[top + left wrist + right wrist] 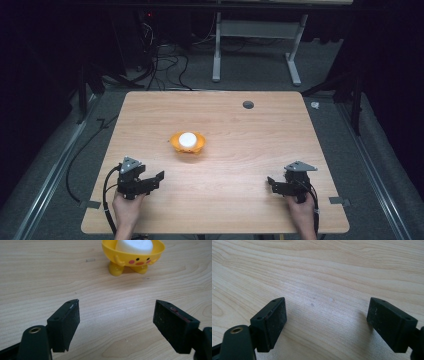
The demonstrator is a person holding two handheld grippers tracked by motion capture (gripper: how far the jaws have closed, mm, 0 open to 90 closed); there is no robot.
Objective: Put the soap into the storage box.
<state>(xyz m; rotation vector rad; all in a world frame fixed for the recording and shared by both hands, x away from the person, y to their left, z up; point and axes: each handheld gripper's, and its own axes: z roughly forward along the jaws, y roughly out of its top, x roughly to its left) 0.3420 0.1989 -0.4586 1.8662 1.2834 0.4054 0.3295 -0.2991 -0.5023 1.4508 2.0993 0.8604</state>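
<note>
A yellow chick-shaped cup [133, 255] holding a white ball [135, 246] stands ahead of the left gripper [116, 322], fingers wide apart and empty like the right gripper's [327, 323]; a clumsy pinch could topple it across the bench [240, 150].

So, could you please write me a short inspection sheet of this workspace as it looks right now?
Surface: light wooden table, with a round dark hole near the far right.
Job's things: yellow chick-shaped cup stands upright on its feet mid-table, with a white round piece sitting in it.
Clutter: nothing seen.
Grippers: left gripper and right gripper are both open, hold nothing, and are low near the front edge, apart from the cup.
Cables: one black cable trails from the left gripper; loose black wires lie on the floor behind the table.
Surroundings: grey carpet, a white desk frame, dark room.
</note>
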